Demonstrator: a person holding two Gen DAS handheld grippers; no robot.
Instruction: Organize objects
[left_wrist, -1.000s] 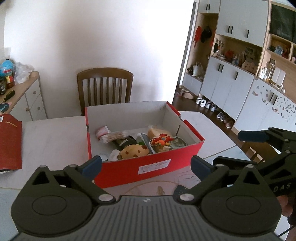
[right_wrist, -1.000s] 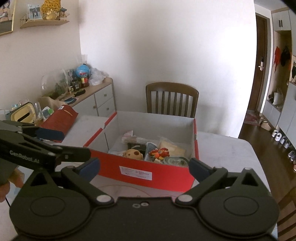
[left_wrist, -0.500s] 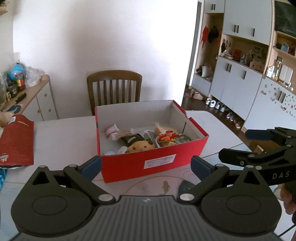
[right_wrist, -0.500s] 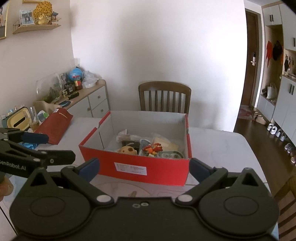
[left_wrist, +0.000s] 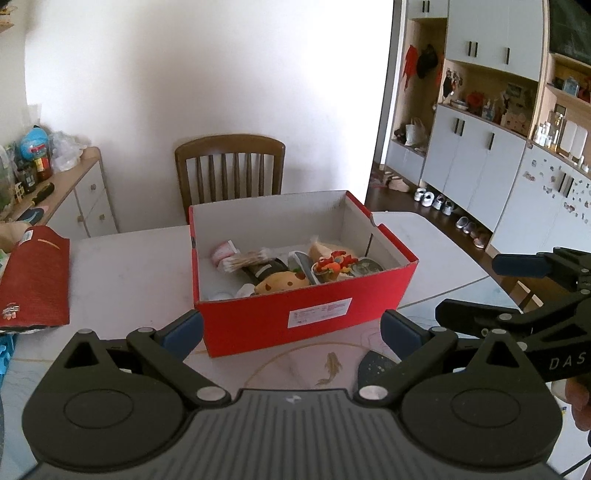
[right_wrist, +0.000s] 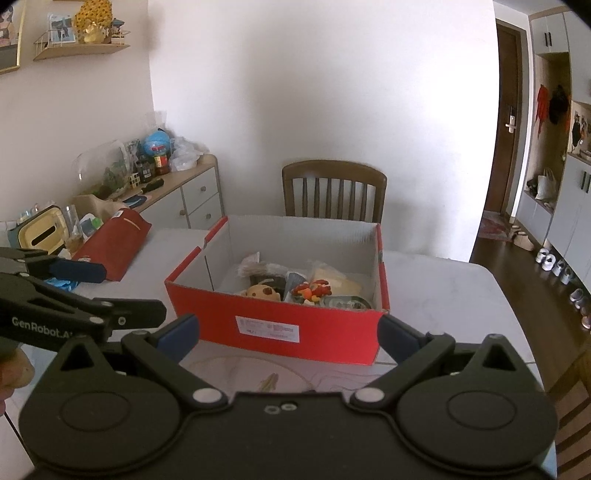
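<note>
An open red shoebox (left_wrist: 306, 317) (right_wrist: 280, 328) stands on the white table (left_wrist: 122, 273). It holds several items: a spotted plush toy (left_wrist: 282, 282) (right_wrist: 264, 291), a red-orange toy (left_wrist: 332, 260) (right_wrist: 312, 288), a pack of cotton swabs (left_wrist: 245, 258), a pink-white packet (left_wrist: 223, 251) and a round tin (right_wrist: 347, 302). My left gripper (left_wrist: 291, 330) is open and empty, just in front of the box. My right gripper (right_wrist: 288, 330) is open and empty, also in front of the box. Each gripper shows in the other's view.
The red box lid (left_wrist: 35, 277) (right_wrist: 114, 243) lies at the table's left edge. A wooden chair (left_wrist: 229, 166) stands behind the table. A sideboard with bottles and clutter (right_wrist: 173, 184) is at the left. Cabinets and shoes (left_wrist: 476, 177) are at the right.
Both grippers have pulled back from the box, which now looks smaller and farther off. The jaws stay open and empty.
</note>
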